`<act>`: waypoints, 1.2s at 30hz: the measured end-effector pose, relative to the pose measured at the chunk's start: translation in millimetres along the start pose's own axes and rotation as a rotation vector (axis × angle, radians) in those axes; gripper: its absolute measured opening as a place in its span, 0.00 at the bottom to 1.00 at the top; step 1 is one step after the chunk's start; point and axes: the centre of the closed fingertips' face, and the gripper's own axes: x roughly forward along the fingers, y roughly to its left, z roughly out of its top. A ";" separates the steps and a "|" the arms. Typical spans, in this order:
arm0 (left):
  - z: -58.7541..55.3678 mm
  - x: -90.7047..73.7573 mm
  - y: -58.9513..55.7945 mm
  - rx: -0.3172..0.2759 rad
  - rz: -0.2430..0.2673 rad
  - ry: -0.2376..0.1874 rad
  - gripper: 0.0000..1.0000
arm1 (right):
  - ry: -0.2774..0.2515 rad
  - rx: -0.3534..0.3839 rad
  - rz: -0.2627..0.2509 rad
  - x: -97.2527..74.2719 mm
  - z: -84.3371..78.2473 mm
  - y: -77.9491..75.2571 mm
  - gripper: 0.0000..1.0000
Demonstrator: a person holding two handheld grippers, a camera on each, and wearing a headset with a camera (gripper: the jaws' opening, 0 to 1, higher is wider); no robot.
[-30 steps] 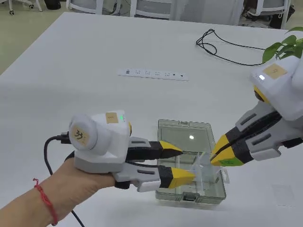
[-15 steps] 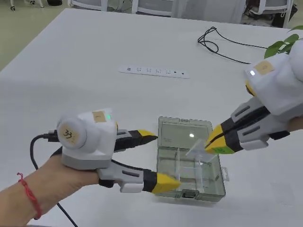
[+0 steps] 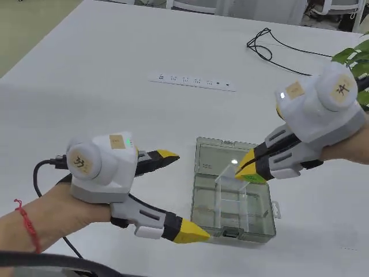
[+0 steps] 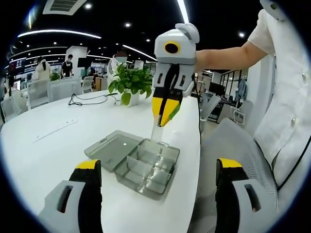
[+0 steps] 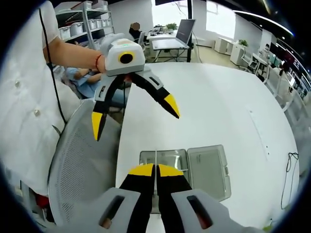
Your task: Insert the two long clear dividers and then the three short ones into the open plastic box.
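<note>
Two tools work over one open plastic box [image 3: 256,234] on the white counter [image 3: 86,75], and one clear divider [image 4: 156,132] is in a grip. A few clear walls already stand in the box's tray, too faint to count. The left tool [image 3: 179,194] sits low at the box's left, level with the counter, its jaws spread wide with nothing between them and its tips aimed toward the box. The right tool [image 3: 245,167] slants down from the right above the tray, jaws pinched tight on the divider's upper end. In the left gripper view the divider hangs from those tips with its long axis near upright and its lower end at the tray's rim; whether they touch cannot be told. The one lid [image 3: 226,154] lies flat, open on the far side. One power strip [image 3: 193,81] and one black cable [image 3: 277,51] lie further back.
</note>
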 end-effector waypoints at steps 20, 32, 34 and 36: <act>-4.0 -3.9 1.4 -0.054 0.016 -0.018 1.00 | 0.010 0.038 -0.013 53.9 -20.1 -13.4 0.03; -4.9 -4.2 -0.2 -0.064 0.013 -0.017 1.00 | -0.012 0.038 -0.012 57.7 -22.4 -17.4 0.02; -5.8 -4.0 -0.3 -0.062 0.012 -0.014 1.00 | -0.009 0.033 -0.012 60.5 -23.0 -17.1 0.02; -5.2 -3.8 -0.9 -0.066 0.012 -0.017 1.00 | -0.002 0.012 -0.012 63.9 -22.6 -16.0 0.02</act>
